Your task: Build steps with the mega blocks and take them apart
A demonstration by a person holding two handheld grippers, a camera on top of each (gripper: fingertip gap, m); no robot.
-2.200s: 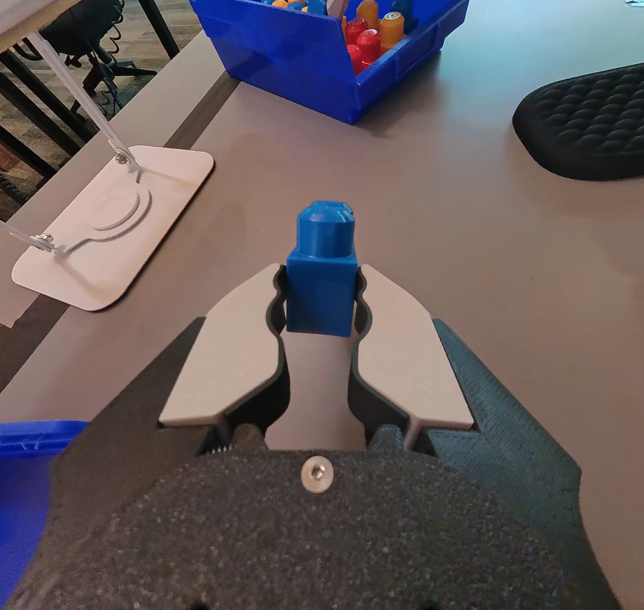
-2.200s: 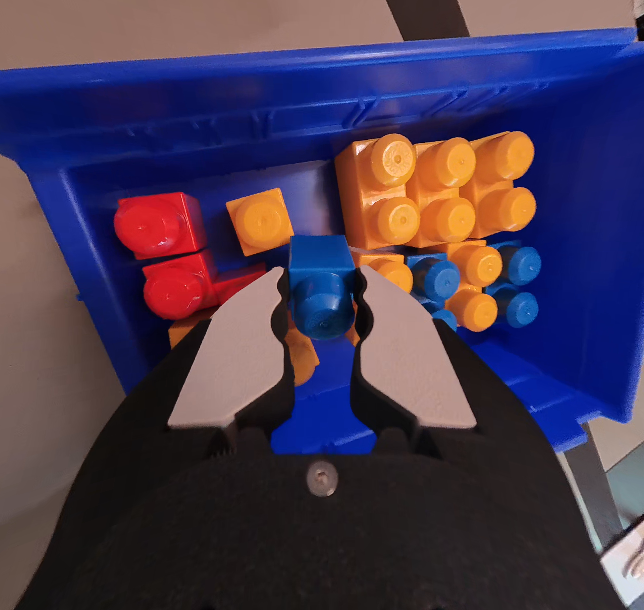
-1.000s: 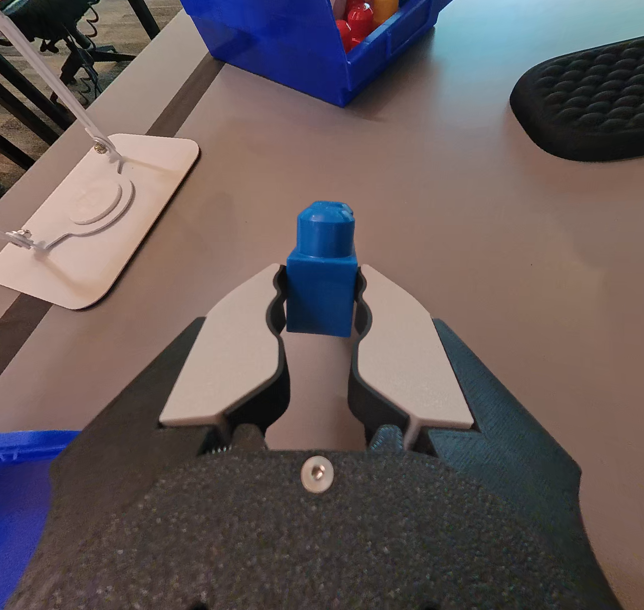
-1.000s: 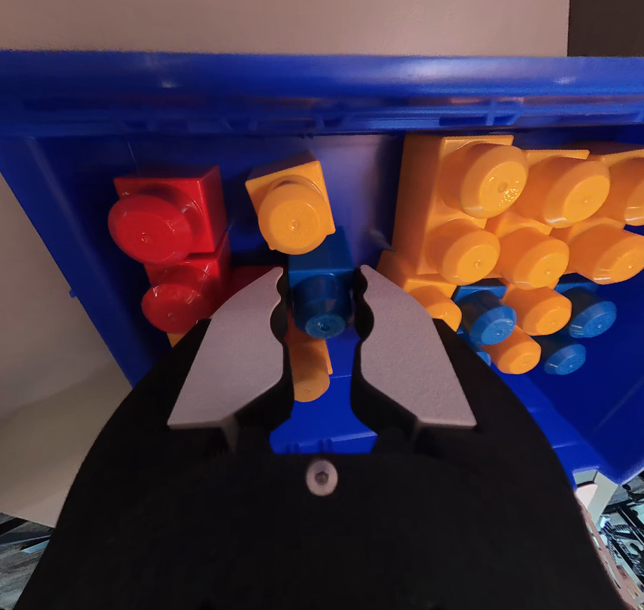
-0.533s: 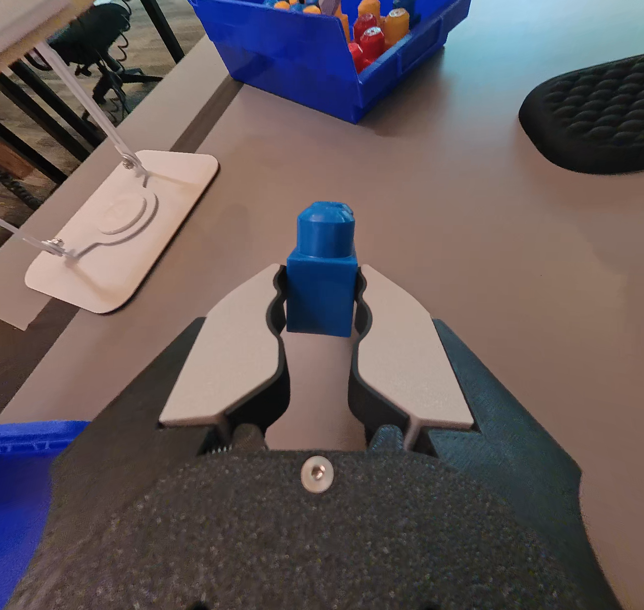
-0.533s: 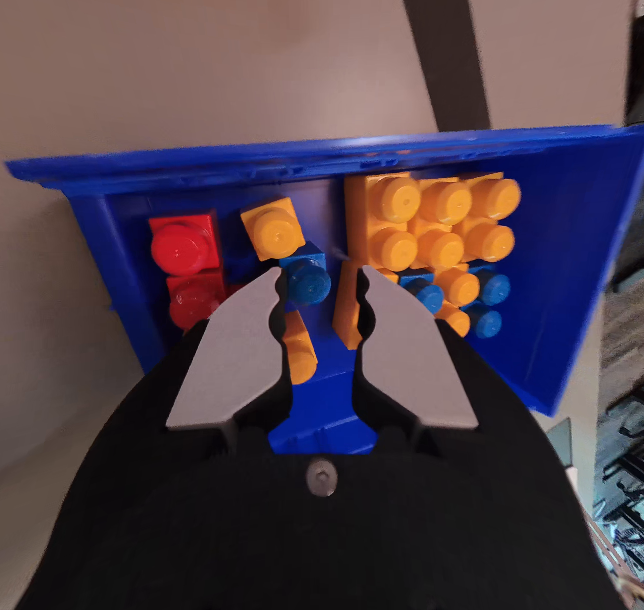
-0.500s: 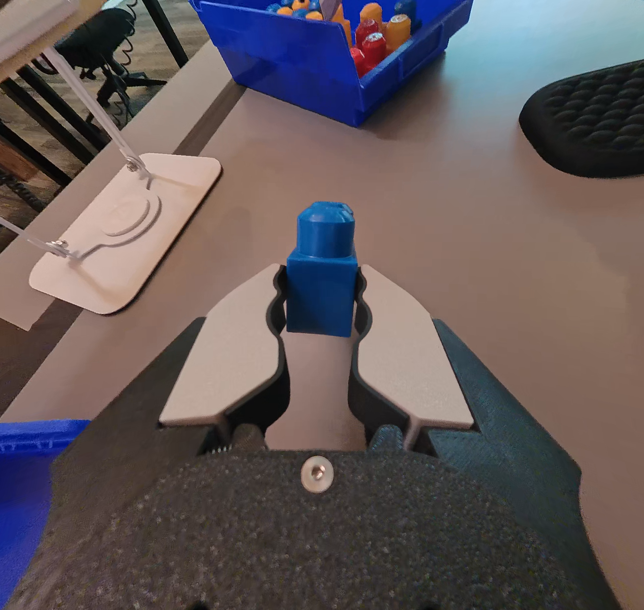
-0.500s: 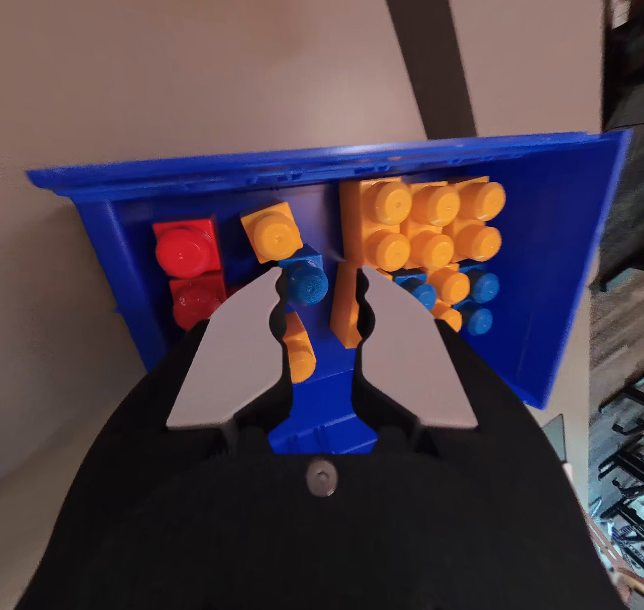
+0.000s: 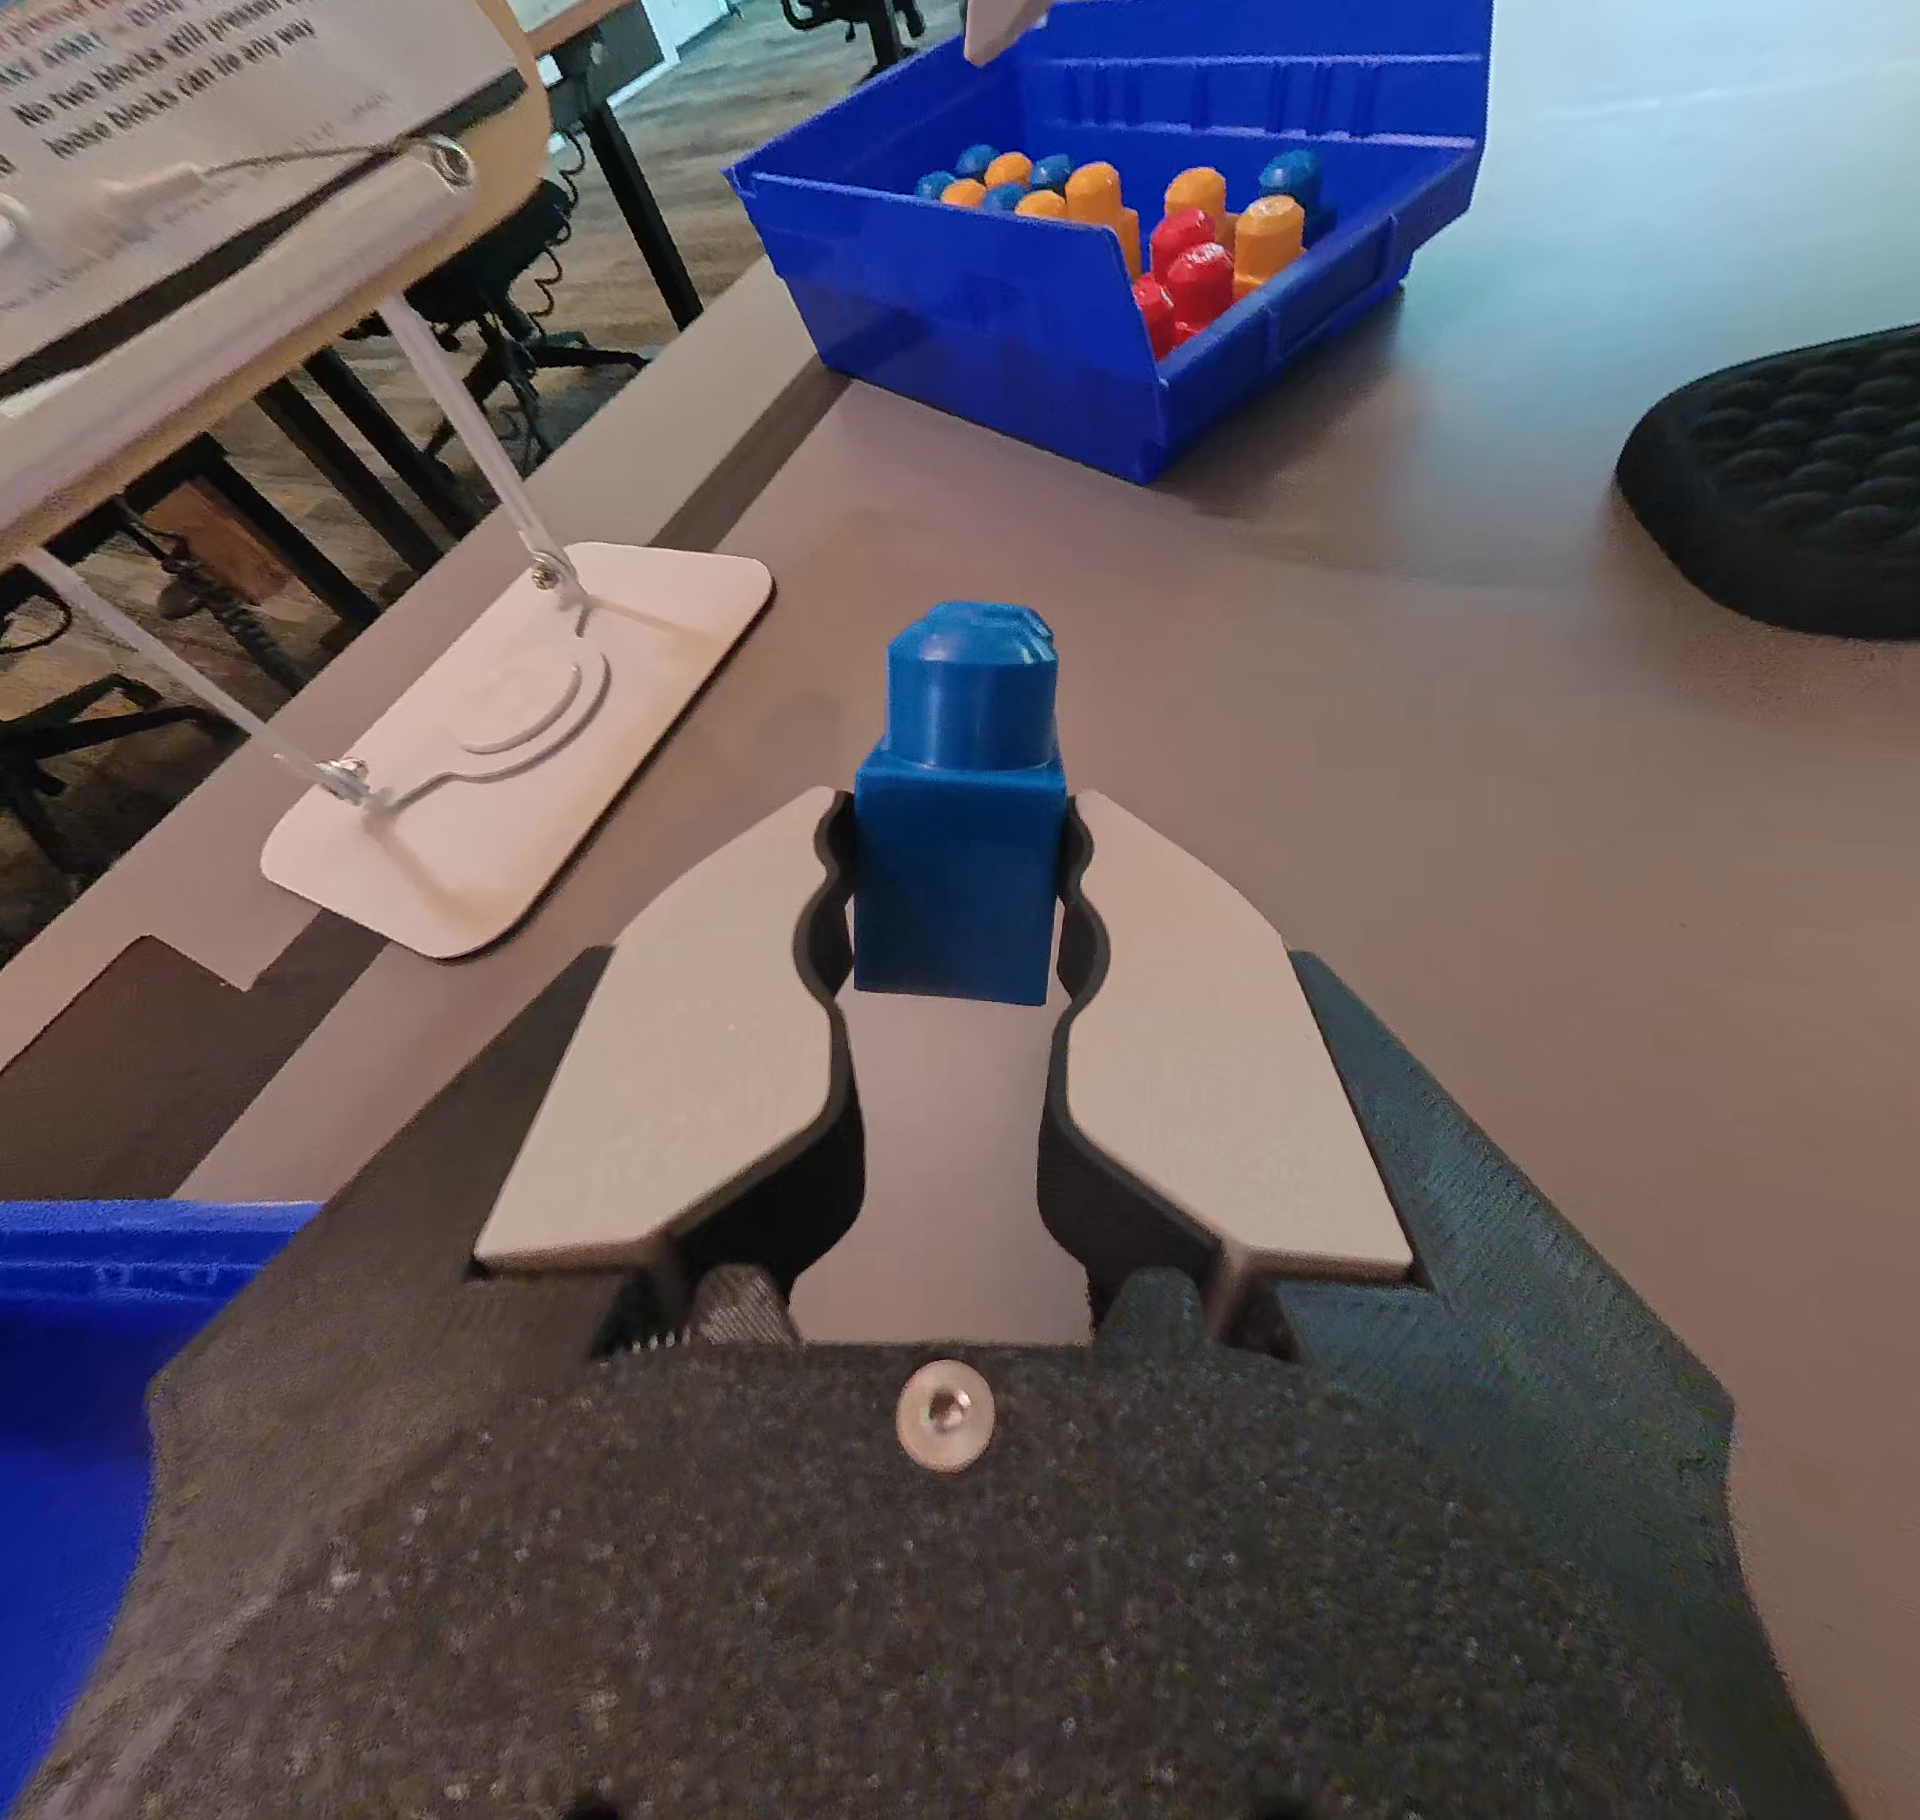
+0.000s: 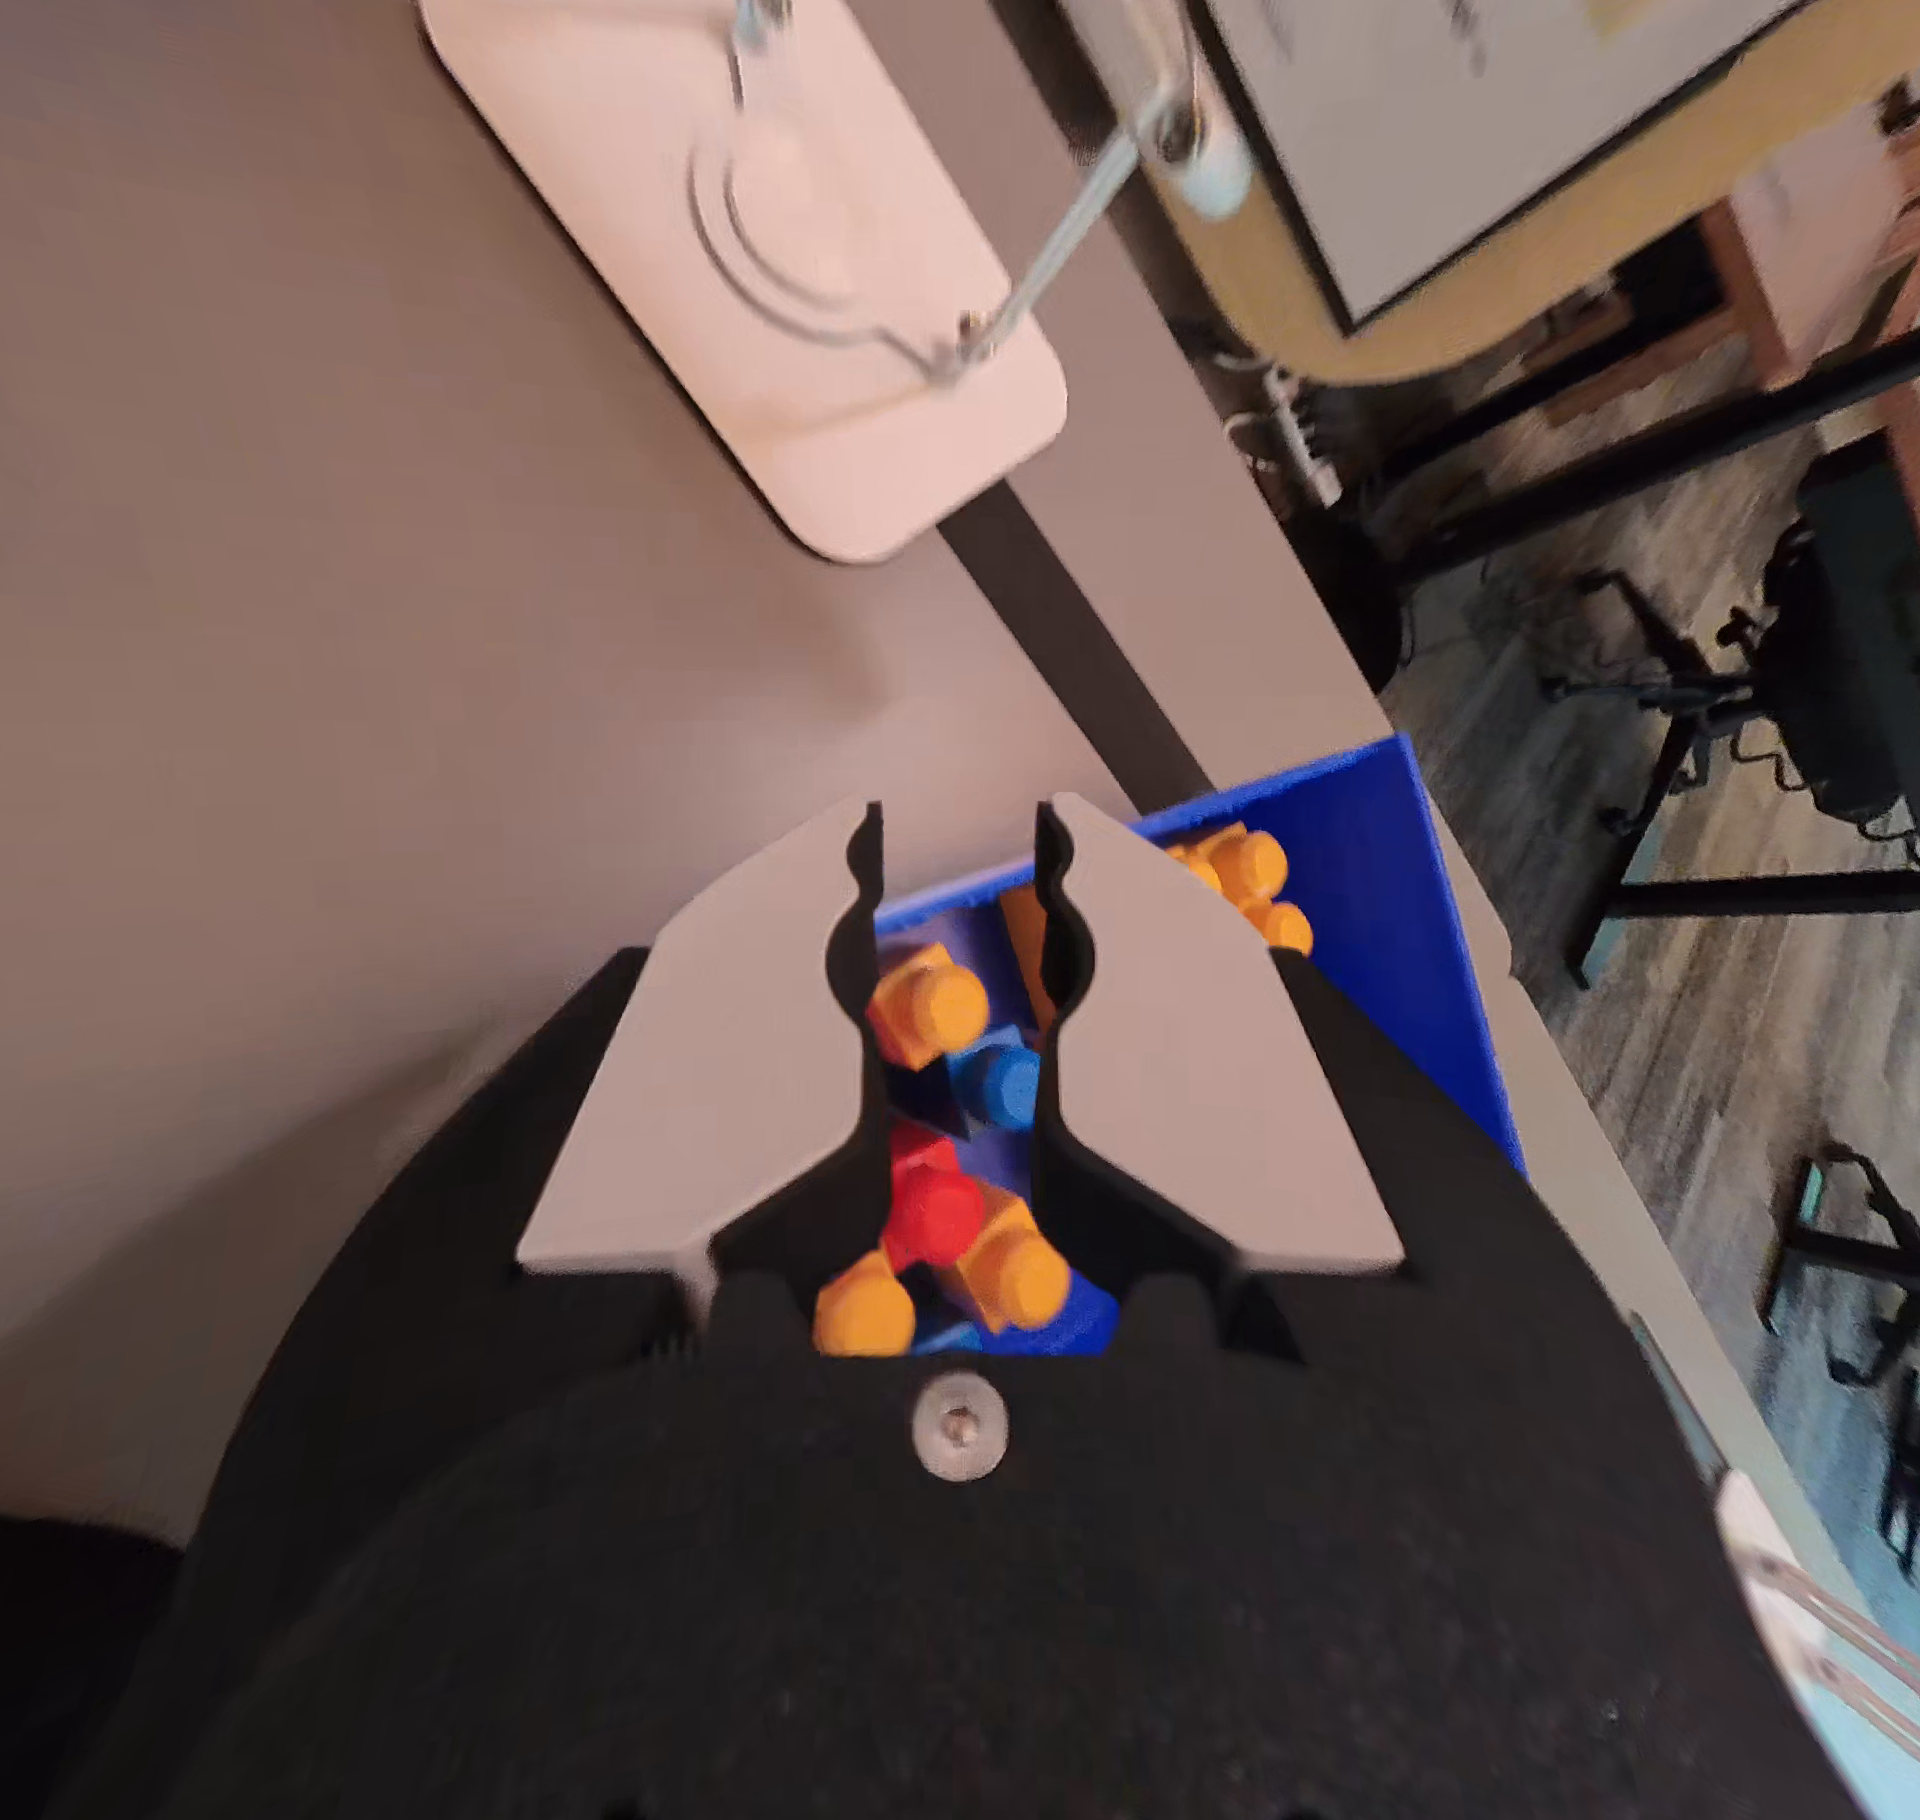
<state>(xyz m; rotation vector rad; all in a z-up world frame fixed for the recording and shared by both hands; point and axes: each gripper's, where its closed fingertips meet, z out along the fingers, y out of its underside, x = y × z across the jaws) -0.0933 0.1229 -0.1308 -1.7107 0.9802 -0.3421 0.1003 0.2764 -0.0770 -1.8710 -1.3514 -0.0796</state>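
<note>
Clamped in the left claw (image 9: 958,887): one blue block (image 9: 961,840), upright, stud pointing away, held just above the tabletop (image 9: 1351,731). Ahead and well apart: the blue bin (image 9: 997,357) of orange, red and blue blocks. Ahead-left, a white stand base (image 9: 520,762); ahead-right, a black mat (image 9: 1787,492).

Above the bin, the right claw (image 10: 956,897), parted and empty, blurred in its own view. Visible between its fingers (image 10: 1174,1043), below: an orange block (image 10: 928,1007), a small blue one (image 10: 997,1084), a red one (image 10: 935,1211).

Likely step: disassembly, with blocks going back to the bin one at a time and this one next in line. Best handled by carrying the block forward level, grip kept on its flat sides, and lowering well inside the near wall before parting the claw. Worth clearing the right claw from over the bin first. Risk: a release from height, with the block bouncing off the studs below.
</note>
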